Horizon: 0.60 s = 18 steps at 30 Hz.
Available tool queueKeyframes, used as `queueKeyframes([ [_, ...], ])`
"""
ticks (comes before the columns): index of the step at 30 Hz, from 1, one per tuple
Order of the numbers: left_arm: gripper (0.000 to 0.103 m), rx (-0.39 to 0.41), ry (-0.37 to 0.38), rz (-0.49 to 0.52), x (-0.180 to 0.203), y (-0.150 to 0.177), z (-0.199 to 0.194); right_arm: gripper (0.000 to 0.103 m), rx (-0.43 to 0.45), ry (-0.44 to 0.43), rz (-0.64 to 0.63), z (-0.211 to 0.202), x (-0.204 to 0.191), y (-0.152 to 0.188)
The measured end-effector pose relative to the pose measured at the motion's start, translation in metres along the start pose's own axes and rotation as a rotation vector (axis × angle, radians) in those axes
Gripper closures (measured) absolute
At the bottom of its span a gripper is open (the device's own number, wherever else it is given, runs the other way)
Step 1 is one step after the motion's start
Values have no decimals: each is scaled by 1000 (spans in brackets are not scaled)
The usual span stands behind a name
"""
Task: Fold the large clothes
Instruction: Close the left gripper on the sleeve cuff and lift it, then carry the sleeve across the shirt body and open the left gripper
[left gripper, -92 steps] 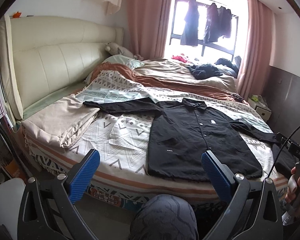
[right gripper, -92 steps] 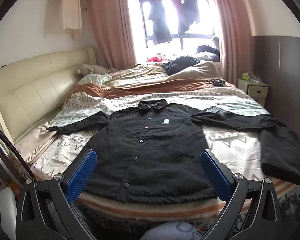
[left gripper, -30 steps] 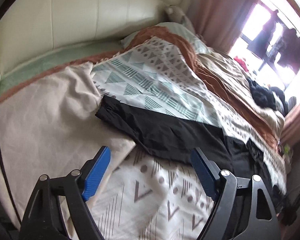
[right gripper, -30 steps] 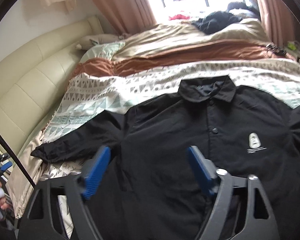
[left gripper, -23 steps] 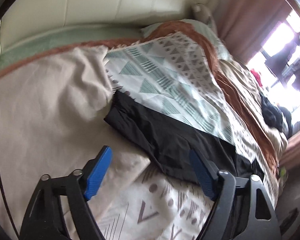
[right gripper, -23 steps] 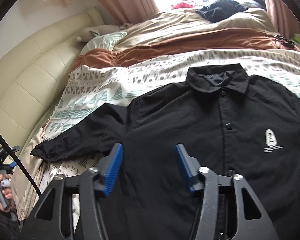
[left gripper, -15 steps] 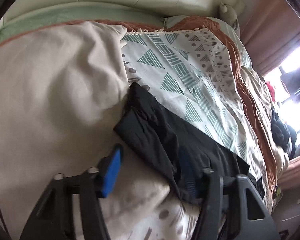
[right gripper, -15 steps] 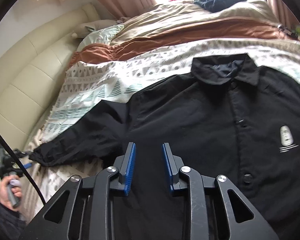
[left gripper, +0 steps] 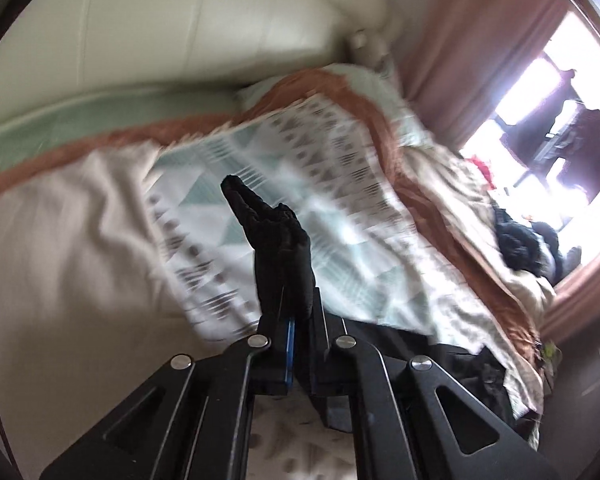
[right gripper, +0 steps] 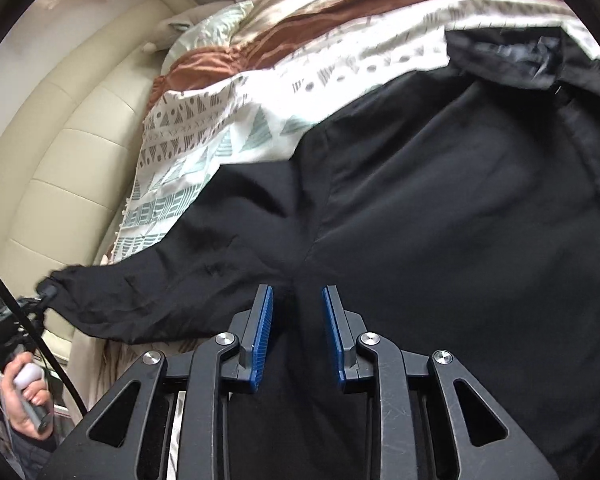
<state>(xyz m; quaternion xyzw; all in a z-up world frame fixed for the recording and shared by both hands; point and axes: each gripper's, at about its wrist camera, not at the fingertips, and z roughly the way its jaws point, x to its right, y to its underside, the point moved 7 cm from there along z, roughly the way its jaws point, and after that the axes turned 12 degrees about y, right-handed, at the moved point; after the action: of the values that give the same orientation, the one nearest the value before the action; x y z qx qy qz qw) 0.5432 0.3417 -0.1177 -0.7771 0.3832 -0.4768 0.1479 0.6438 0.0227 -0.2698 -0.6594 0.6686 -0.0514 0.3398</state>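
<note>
The left claw [left gripper: 290,320] is clenched on the cuff end of the black button-up shirt's sleeve [left gripper: 274,248], which pokes up past its tips. The right claw [right gripper: 297,316] sits part-way apart, gripping nothing, over the shirt's armpit seam [right gripper: 312,248]. The patterned bed cover [right gripper: 204,136] lies bare beyond the sleeve's far edge.

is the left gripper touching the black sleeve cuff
Touching. In the left wrist view the left gripper has its jaws shut on the black sleeve cuff.

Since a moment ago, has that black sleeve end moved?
Yes. The left gripper has lifted the sleeve cuff off the beige blanket, toward the patterned quilt.
</note>
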Motion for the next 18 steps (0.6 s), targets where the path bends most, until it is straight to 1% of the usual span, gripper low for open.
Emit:
queueKeyframes([
  [2, 96, 11, 36, 42, 25, -7, -8, 80, -26, -10, 22, 17, 3, -2],
  [4, 96, 13, 74, 62, 45, -11, -15, 80, -55, -14, 35, 29, 5, -3],
  [6, 97, 16, 111, 86, 70, -15, -22, 80, -71, -32, 43, 31, 7, -7],
  [8, 97, 21, 138, 116, 91, -19, -28, 80, -88, -31, 60, 23, 13, -10],
  [10, 97, 26, 168, 144, 113, -21, -33, 80, -69, -60, 86, 4, 20, -13],
  [11, 97, 27, 187, 159, 127, -21, -37, 78, -51, -64, 85, -11, 25, -14],
  [12, 97, 26, 209, 173, 142, -21, -40, 66, -36, -56, 85, -21, 30, -14],
  [13, 97, 25, 225, 186, 154, -19, -42, 58, -17, -51, 87, -32, 35, -14],
  [14, 97, 24, 240, 201, 167, -19, -45, 42, 13, -51, 93, -48, 42, -11],
  [15, 97, 23, 248, 210, 174, -18, -46, 36, 40, -48, 101, -62, 49, -10],
  [18, 97, 15, 289, 247, 210, -13, -49, 36, 90, -40, 140, -101, 77, 0],
])
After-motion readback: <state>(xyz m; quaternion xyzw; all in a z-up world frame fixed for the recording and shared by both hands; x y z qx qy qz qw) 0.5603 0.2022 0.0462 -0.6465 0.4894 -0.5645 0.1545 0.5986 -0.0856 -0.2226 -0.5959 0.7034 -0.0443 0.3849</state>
